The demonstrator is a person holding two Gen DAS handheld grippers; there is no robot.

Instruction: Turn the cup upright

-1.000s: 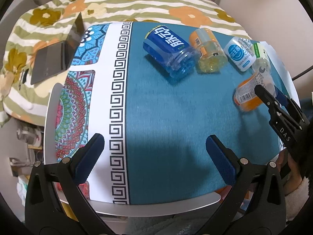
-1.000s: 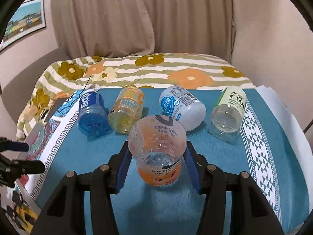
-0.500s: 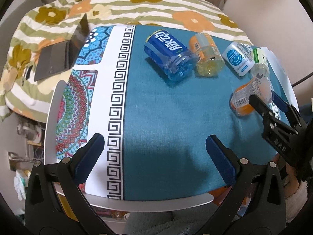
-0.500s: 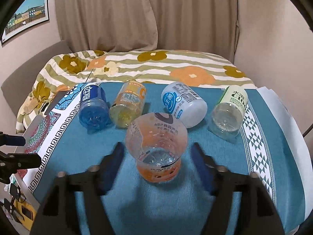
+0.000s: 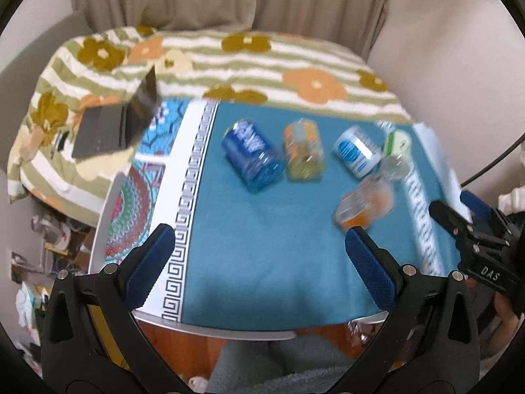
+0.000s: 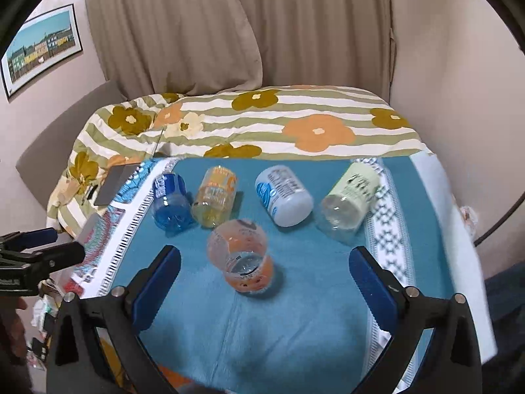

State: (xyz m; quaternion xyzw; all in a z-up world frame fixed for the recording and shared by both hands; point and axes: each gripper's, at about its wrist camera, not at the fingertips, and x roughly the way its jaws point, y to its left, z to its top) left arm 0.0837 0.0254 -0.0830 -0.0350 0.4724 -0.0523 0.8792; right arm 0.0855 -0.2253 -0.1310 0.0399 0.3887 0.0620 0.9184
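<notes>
Teal cloth (image 6: 295, 321) on table by bed | right gripper (image 6: 264, 277) jaws spread, empty, orange cup (image 6: 241, 261) standing upright, free between and ahead of them | left gripper (image 5: 259, 262) spread, idle | step: release looks done | next: probably one of four cups lying behind.

Teal-clothed table (image 6: 295, 328) — upright orange cup (image 6: 242, 262), four cups (image 6: 285, 197) lying.
</notes>
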